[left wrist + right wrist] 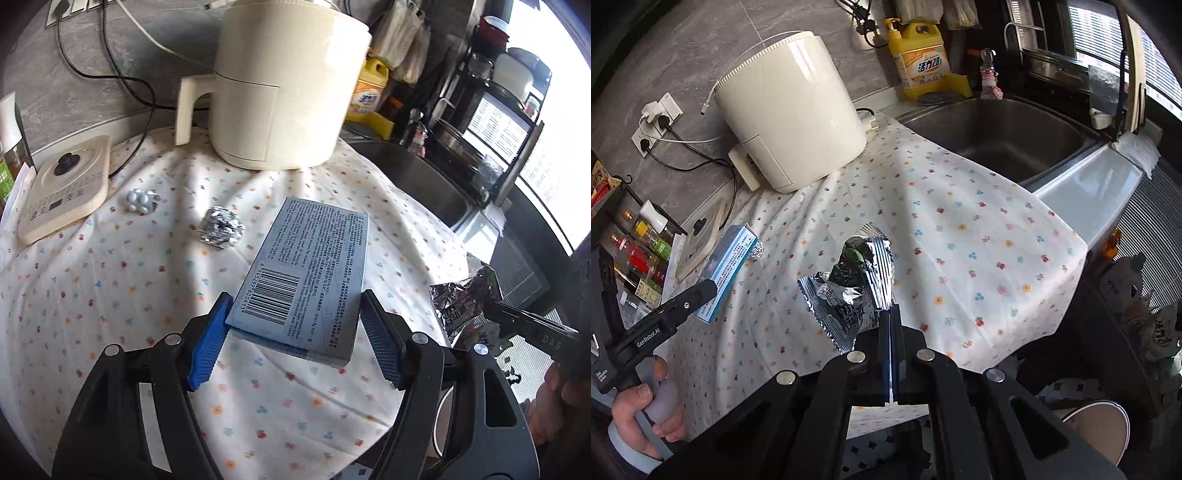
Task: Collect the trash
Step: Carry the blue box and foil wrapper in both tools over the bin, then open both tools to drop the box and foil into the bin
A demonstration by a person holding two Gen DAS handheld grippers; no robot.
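A flat blue box [310,266] with a barcode hangs tilted just above the flowered cloth [110,295], held at its near end between the blue pads of my left gripper [295,299]. The right wrist view shows the same box [729,266] at the left. My right gripper [892,312] is shut on the edge of a crumpled silver snack wrapper [849,291], lifted off the cloth; this wrapper [461,295] also shows at the right of the left wrist view. A foil ball [221,230] and a pill blister [142,199] lie on the cloth beyond the box.
A cream air fryer [284,85] stands at the back of the cloth, a kettle base [62,192] to its left. The steel sink [997,129] and a yellow detergent bottle [919,59] are to the right. A round light-rimmed container [1100,432] sits below the counter edge.
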